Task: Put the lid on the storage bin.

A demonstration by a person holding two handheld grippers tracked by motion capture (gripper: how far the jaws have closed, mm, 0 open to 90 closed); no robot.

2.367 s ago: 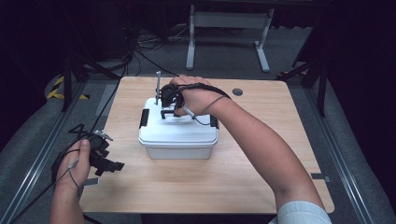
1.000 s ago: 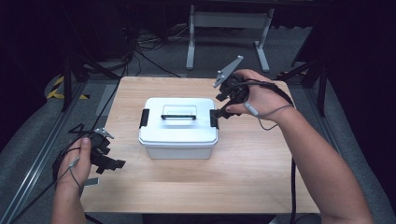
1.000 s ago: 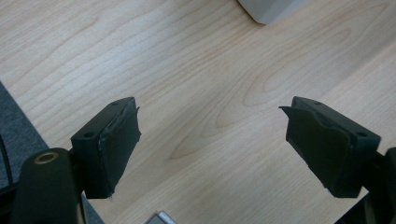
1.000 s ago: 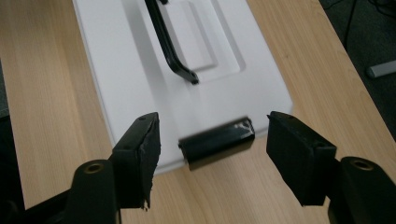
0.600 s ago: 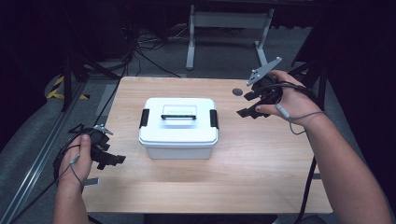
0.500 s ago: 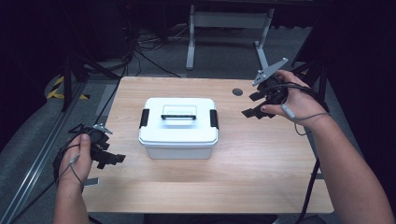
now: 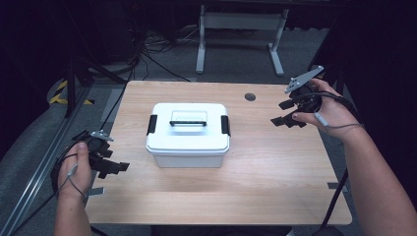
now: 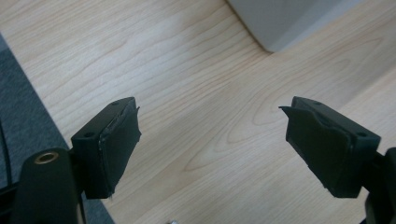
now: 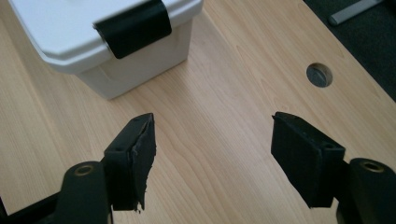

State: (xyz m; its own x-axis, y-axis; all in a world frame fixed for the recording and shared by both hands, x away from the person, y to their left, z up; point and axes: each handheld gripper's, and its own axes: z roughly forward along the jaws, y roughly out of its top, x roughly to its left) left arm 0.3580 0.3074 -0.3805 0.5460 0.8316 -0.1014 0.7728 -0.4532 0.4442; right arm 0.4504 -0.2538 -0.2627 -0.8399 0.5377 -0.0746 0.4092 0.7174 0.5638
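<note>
The white storage box [image 7: 188, 132] sits mid-table, lid on and both black side latches [image 9: 133, 27] down. The right gripper [image 7: 287, 113] hangs off to its right, fingers apart with nothing between them, having just widened. The left gripper [image 7: 112, 164] waits near the left edge, fingers likewise apart and empty. To do it cleanly I'd hook one latch from below, steadying the box.

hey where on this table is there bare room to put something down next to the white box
Bare wood runs along the table near edge in front of the white box, and right of it up to the cable hole. The left strip is narrower, with the left tongs at its edge; the right tongs hang open over the right side.
</note>
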